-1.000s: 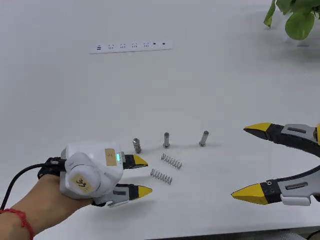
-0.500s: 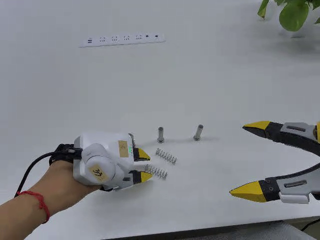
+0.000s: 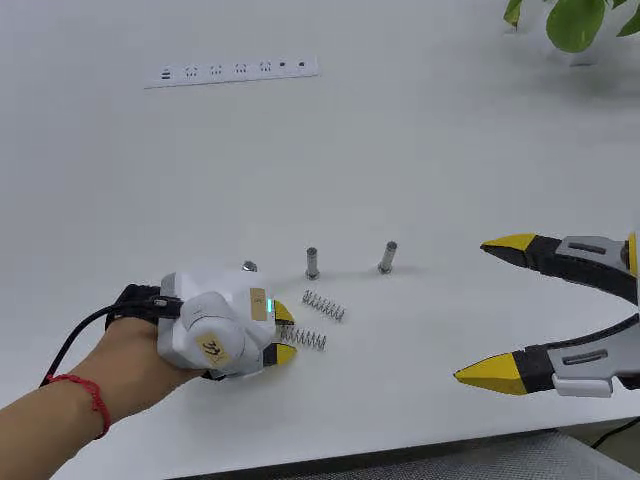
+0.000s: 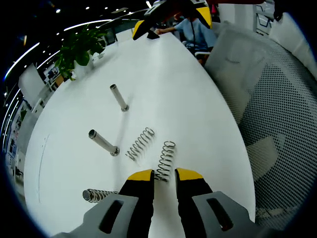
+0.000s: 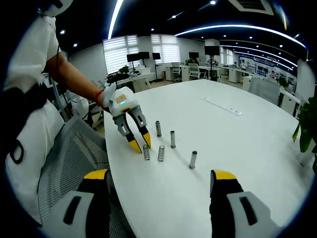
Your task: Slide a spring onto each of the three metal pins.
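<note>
The big white surface (image 3: 400,150) holds everything. A person's hand (image 3: 125,350), with a red string (image 3: 85,392) on the wrist, holds the left tool (image 3: 288,333) low, close to the near edge. Its two yellow tips are a little way apart, one on each side of the end of the near spring (image 3: 303,338), which lies flat. I cannot tell if the tips touch it. The left tool has a tan sticker (image 3: 214,349) with dark marks too small to read.

The right tool (image 3: 478,310) hangs by the near right corner. Its tips are spread wide with nothing in them.

A white power strip (image 3: 232,71) lies toward the far left edge, and no words on it can be read. A green plant (image 3: 575,20) sits at the far right corner.

Three metal pins stand in a row, closer to the near edge than the far one. The first pin (image 4: 88,195) wears the third spring (image 4: 105,194) and is just beside the left tool. The second pin (image 3: 312,263) and third pin (image 3: 387,257) are bare. The far spring (image 3: 323,306) lies flat between the near spring and the second pin.
</note>
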Demonstrator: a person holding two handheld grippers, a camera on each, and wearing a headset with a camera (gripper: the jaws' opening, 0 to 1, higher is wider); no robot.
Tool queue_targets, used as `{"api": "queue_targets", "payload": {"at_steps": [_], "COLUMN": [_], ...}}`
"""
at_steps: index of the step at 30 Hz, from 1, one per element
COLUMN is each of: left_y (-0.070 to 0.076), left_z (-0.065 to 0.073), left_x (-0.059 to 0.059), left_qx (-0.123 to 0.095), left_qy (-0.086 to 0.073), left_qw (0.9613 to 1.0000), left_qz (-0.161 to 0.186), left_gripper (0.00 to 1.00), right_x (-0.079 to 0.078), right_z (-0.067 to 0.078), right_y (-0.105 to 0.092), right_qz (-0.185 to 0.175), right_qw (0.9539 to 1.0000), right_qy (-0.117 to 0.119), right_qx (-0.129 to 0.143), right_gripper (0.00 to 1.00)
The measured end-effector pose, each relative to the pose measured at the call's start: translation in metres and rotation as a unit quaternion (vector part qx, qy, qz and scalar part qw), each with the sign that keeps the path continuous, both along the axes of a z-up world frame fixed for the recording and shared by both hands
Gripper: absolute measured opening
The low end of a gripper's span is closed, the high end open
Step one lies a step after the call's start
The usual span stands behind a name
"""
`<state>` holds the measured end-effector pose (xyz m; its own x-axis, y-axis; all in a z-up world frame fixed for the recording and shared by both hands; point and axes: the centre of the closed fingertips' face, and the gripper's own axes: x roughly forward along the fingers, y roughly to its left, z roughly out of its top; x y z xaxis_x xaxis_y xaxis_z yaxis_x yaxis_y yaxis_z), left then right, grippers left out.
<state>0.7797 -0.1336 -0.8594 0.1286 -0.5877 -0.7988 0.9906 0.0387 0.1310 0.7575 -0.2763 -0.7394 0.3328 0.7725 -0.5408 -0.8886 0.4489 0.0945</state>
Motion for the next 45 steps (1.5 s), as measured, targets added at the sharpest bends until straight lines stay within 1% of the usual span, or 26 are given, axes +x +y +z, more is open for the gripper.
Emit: {"api": "queue_targets", "payload": {"at_steps": [5, 9, 21, 29, 34, 39, 42, 43, 45], "left_y": [0.001, 0.002, 0.003, 0.003, 0.001, 0.000, -0.001, -0.001, -0.002], "left_z": [0.000, 0.000, 0.001, 0.001, 0.002, 0.002, 0.005, 0.007, 0.012], "left_x": [-0.004, -0.005, -0.005, -0.006, -0.009, -0.011, -0.011, -0.011, -0.011], "left_qx": [0.004, 0.004, 0.006, 0.005, 0.000, -0.011, -0.022, -0.028, -0.039], "left_qy": [-0.001, 0.000, 0.005, 0.003, 0.007, 0.012, 0.015, 0.018, 0.018], "left_qw": [1.0000, 1.0000, 0.9997, 0.9996, 0.9995, 0.9991, 0.9986, 0.9982, 0.9974], "left_qz": [-0.003, 0.002, 0.024, 0.028, 0.030, 0.039, 0.046, 0.051, 0.057], "left_gripper": [0.14, 0.12, 0.11, 0.11, 0.11, 0.10, 0.10, 0.10, 0.10], "right_x": [0.001, 0.001, -0.002, -0.003, -0.003, -0.004, -0.004, -0.004, -0.004], "right_z": [0.000, 0.001, -0.005, -0.010, -0.011, -0.011, -0.010, -0.009, -0.009], "right_y": [0.001, 0.003, 0.003, -0.001, -0.002, 0.000, 0.002, 0.003, 0.005], "right_qz": [-0.001, 0.002, 0.007, 0.011, 0.009, 0.009, 0.010, 0.010, 0.011], "right_qw": [1.0000, 1.0000, 1.0000, 0.9999, 0.9999, 0.9999, 0.9999, 0.9999, 0.9999], "right_qy": [-0.002, -0.001, 0.004, 0.004, 0.006, 0.007, 0.006, 0.007, 0.006], "right_qx": [0.000, 0.002, -0.001, -0.008, -0.008, -0.007, -0.006, -0.006, -0.005], "right_gripper": [0.83, 0.83, 0.84, 0.86, 0.86, 0.86, 0.86, 0.86, 0.85]}}
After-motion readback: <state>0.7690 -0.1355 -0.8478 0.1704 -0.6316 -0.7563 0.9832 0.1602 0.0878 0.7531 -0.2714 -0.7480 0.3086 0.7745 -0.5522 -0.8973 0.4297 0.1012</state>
